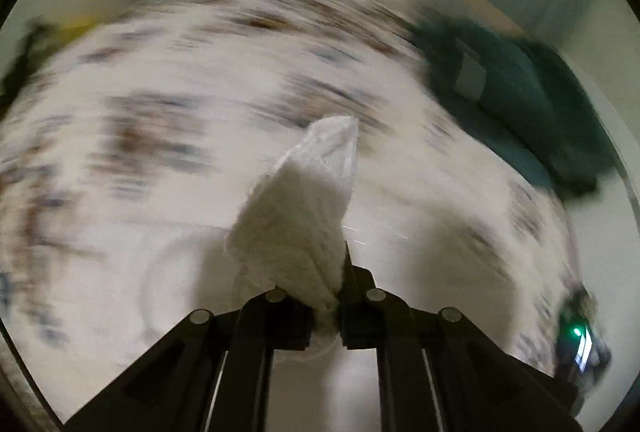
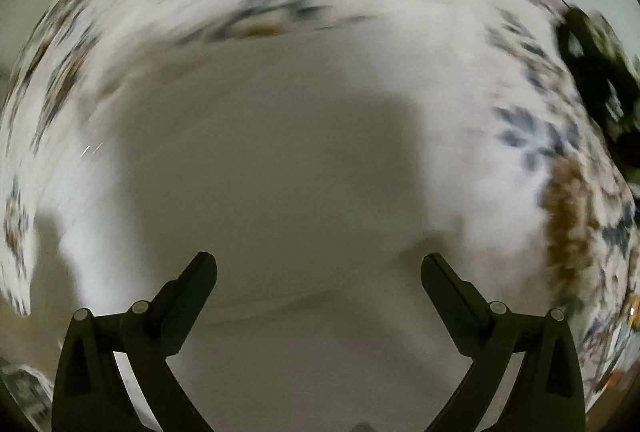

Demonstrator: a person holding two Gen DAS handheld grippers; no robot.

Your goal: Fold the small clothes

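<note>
In the left wrist view my left gripper (image 1: 326,296) is shut on a white cloth (image 1: 304,208), a small garment whose bunched corner sticks up and forward past the fingers. The background is motion-blurred. In the right wrist view my right gripper (image 2: 320,272) is open and empty, jaws wide apart, close above a plain white cloth surface (image 2: 280,160) in shadow. I cannot tell whether this is the same garment.
A white bedspread with brown and blue floral print (image 1: 160,92) covers the surface, also in the right wrist view (image 2: 568,200). A dark teal garment (image 1: 520,104) lies at the far right. A dark device with a green light (image 1: 580,336) shows at the right edge.
</note>
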